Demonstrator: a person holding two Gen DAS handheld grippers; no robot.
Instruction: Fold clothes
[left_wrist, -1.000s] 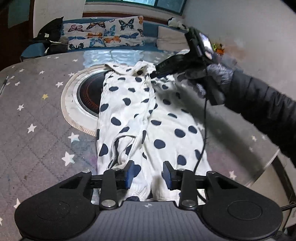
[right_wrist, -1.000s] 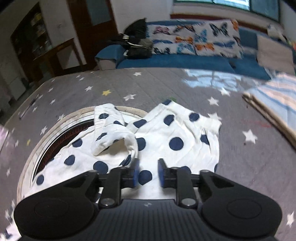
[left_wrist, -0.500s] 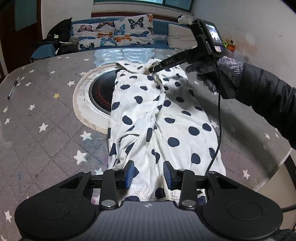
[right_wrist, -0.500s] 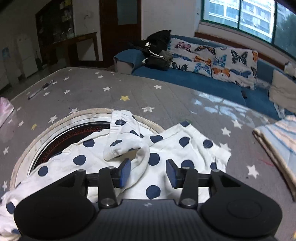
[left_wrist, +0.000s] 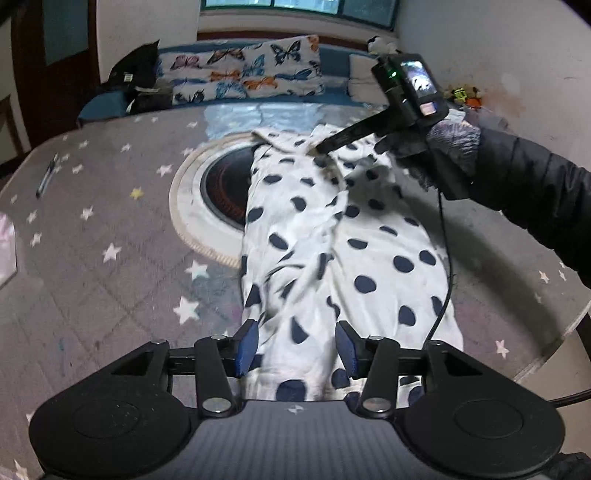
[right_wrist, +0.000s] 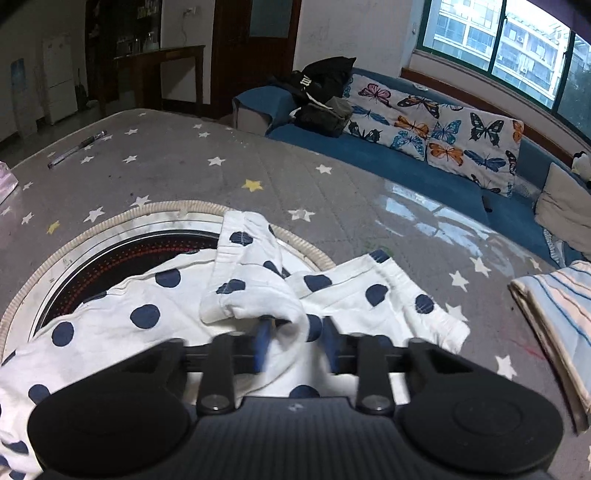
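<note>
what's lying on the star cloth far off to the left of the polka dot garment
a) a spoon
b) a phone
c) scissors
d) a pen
d, a slim pen lies alone on the cloth, well apart from the garment.

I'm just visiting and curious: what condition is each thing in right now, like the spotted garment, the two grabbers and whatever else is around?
Spotted garment: laid out lengthwise on the table, rumpled along the middle.
Left gripper: open, astride the near hem.
Right gripper: open, at the far end.
Striped cloth: folded flat.
Pen: lying flat.
</note>
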